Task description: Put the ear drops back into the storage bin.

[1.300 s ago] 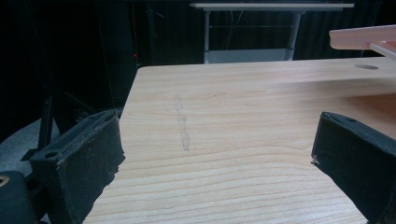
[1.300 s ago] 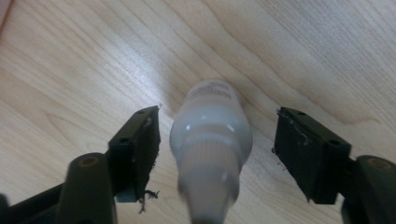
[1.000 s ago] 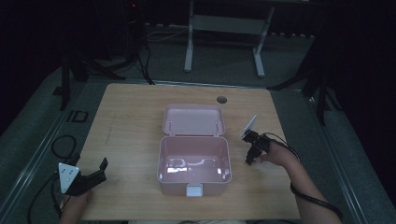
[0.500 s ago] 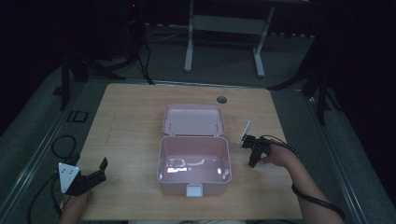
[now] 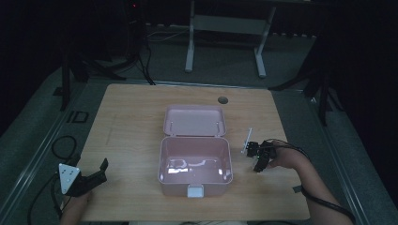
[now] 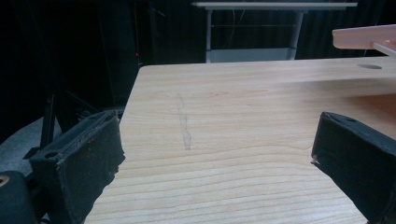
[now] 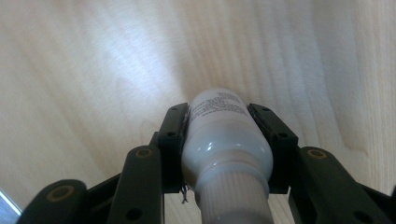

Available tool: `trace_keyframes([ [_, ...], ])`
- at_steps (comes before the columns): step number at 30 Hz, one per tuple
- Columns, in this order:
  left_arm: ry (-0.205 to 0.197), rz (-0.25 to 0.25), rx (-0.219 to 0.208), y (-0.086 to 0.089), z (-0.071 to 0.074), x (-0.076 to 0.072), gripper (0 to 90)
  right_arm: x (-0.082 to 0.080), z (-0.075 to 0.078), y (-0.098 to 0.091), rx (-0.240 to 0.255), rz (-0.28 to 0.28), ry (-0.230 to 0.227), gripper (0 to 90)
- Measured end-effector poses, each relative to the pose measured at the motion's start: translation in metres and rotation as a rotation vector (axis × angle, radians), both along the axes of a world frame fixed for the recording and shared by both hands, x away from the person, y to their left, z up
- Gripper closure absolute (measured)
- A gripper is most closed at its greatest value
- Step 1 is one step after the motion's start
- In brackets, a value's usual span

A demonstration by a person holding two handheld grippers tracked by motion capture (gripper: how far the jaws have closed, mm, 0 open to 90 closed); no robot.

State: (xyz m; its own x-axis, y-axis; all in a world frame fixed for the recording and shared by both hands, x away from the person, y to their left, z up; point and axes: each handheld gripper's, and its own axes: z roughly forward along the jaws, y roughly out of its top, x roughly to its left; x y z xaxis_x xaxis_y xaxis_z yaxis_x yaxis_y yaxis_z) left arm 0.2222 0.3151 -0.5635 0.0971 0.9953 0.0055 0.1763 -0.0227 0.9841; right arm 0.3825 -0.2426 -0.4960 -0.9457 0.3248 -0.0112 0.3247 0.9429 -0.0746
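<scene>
Since a second ago my right gripper [image 5: 256, 157] has slid a little toward the near edge of the table [image 5: 131, 108], and its jaws have just been closing; they now sit clamped on a small white bottle [image 7: 224, 135]. From the right gripper view I see that bottle squeezed between the two black pads, its ribbed cap toward the camera and its printed body pointing away over the pale wood. From the high view the same gripper sits just to the right of the pink box [image 5: 195, 164], near its right wall but apart from it, with the person's right hand [image 5: 286, 159] behind it. That box stands open in the middle of the table, its lid [image 5: 195, 120] laid back flat on the far side and a pale latch at its near wall. My left gripper [image 5: 87, 180] has kept its place at the near left corner, well apart from the box; in the left gripper view its jaws stand wide apart over bare wood, with nothing between them, and an edge of the pink lid [image 6: 364, 37] shows at the upper right.
</scene>
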Motion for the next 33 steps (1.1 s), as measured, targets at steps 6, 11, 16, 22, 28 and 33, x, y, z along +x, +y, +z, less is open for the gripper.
trace_keyframes([
  [6, 0.001, 0.000, 0.000, 0.000, 0.000, 0.000, 2.0, -0.011, 0.000, 0.000, -0.002, 0.128, 0.019, 59.6],
  [11, 0.001, 0.000, -0.001, 0.000, 0.000, 0.000, 2.0, -0.023, 0.001, 0.004, -0.029, 0.244, -0.011, 59.7],
  [16, 0.001, 0.001, 0.000, 0.000, 0.000, 0.000, 2.0, -0.032, 0.002, 0.008, -0.063, 0.320, -0.028, 59.7],
  [22, 0.001, 0.001, 0.000, 0.000, 0.000, 0.000, 2.0, -0.037, 0.002, 0.012, -0.074, 0.314, 0.020, 59.7],
  [28, 0.000, -0.003, 0.000, 0.000, 0.000, 0.000, 2.0, -0.038, 0.002, 0.013, -0.073, 0.298, 0.043, 59.8],
  [33, 0.000, -0.003, 0.000, 0.000, 0.000, 0.000, 2.0, -0.039, 0.007, 0.014, -0.058, 0.309, 0.048, 59.8],
])
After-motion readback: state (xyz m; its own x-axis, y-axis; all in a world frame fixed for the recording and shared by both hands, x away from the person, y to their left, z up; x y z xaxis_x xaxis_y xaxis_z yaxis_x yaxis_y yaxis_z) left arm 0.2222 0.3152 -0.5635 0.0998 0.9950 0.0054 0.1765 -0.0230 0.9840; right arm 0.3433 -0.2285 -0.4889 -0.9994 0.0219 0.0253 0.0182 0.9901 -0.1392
